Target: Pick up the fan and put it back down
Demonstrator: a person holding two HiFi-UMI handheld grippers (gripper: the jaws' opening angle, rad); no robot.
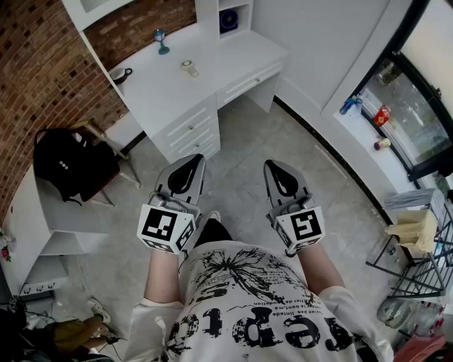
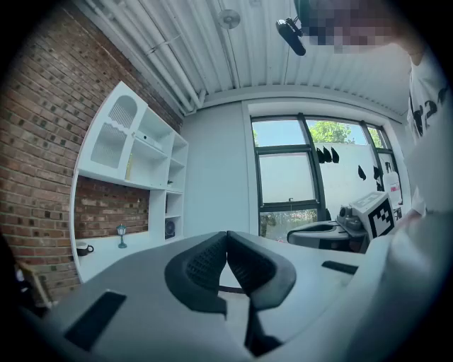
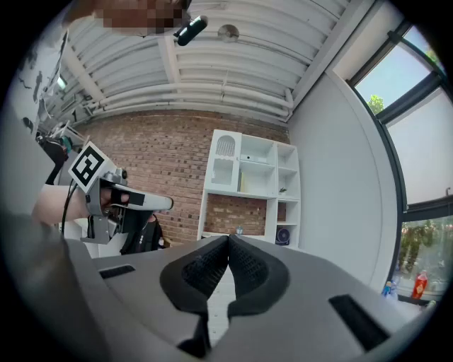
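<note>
The fan [image 1: 228, 20] is small, dark and round. It stands in a cubby of the white shelf unit at the far end of the desk, and shows small in the left gripper view [image 2: 170, 228] and in the right gripper view [image 3: 283, 235]. I hold both grippers level over the floor in front of my body, far from the fan. The left gripper [image 1: 192, 161] [image 2: 226, 237] has its pads pressed together with nothing between them. The right gripper [image 1: 274, 166] [image 3: 228, 240] is likewise shut and empty.
A white desk [image 1: 177, 78] with drawers carries a blue lamp figurine [image 1: 161, 41], a tape roll [image 1: 188, 67] and a mug [image 1: 119, 74]. A black backpack [image 1: 67, 164] sits on a chair at left. Bottles [image 1: 350, 104] line the window sill; a wire rack [image 1: 417, 240] stands right.
</note>
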